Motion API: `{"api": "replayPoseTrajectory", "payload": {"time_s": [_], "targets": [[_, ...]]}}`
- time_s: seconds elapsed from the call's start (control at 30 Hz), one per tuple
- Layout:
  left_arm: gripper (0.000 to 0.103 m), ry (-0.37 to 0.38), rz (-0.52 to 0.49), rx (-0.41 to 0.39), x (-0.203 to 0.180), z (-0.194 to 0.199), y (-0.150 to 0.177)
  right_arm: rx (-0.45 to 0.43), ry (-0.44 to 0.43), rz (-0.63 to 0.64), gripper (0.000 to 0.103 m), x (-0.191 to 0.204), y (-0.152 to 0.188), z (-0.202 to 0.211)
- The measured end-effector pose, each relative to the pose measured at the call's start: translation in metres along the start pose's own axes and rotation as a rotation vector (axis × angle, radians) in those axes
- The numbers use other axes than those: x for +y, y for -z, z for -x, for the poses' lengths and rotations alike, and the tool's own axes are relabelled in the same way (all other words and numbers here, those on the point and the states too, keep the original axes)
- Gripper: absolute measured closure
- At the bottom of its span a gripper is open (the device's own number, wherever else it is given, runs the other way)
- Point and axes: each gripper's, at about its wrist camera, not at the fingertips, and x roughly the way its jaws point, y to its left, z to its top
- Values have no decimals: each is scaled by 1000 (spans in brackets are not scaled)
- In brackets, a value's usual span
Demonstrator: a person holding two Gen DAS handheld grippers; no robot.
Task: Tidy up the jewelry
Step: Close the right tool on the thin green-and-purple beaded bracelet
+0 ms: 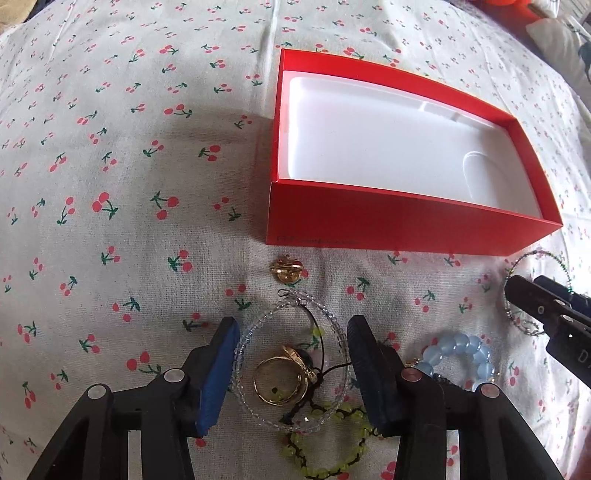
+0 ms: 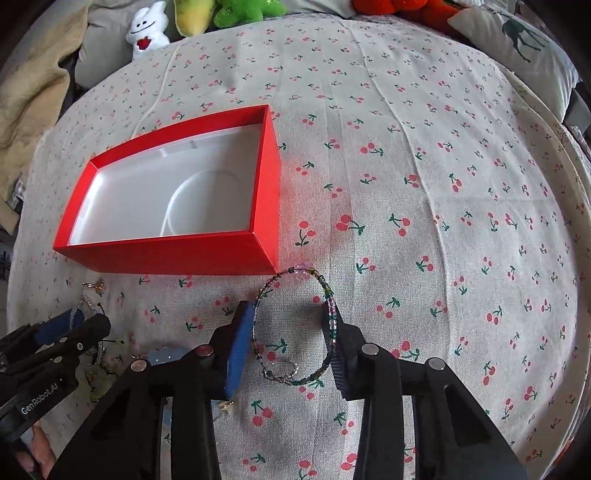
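An open red box [image 1: 406, 225] [image 2: 166, 254] with a white liner lies on the cherry-print cloth. In front of it my left gripper [image 1: 291, 369] [image 2: 74, 332] points down, its pads touching both sides of a clear bead bracelet [image 1: 295, 297]. A gold ring [image 1: 280, 380] and a black cord lie inside that loop. A yellow-green bead bracelet [image 1: 332, 454] sits under it and a light blue bead bracelet [image 1: 461, 350] to the right. My right gripper [image 2: 291, 343] [image 1: 535, 306] is shut on a multicoloured bead bracelet [image 2: 304, 266] [image 1: 532, 258], which touches both pads.
A small gold piece [image 1: 288, 269] [image 2: 96, 284] lies between the box and the clear bracelet. Plush toys [image 2: 147, 29], a pillow [image 2: 517, 48] and a beige blanket [image 2: 29, 92] line the far edges. A hand [image 2: 37, 454] shows at the lower left.
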Motion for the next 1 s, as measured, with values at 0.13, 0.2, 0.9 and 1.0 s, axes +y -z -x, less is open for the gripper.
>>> {"api": "replayPoseTrajectory", "payload": {"time_s": [0.13, 0.2, 0.9, 1.0], "targets": [[52, 21, 10, -19, 4, 11, 3, -22, -71, -51, 64, -11, 1, 14], [52, 33, 14, -31, 6, 17, 4, -35, -80, -58, 62, -16, 1, 21], [52, 38, -29, -91, 0, 37, 8, -24, 116, 179, 42, 28, 5, -15], [52, 46, -28, -101, 0, 41, 8, -23, 86, 153, 54, 23, 1, -10]]}}
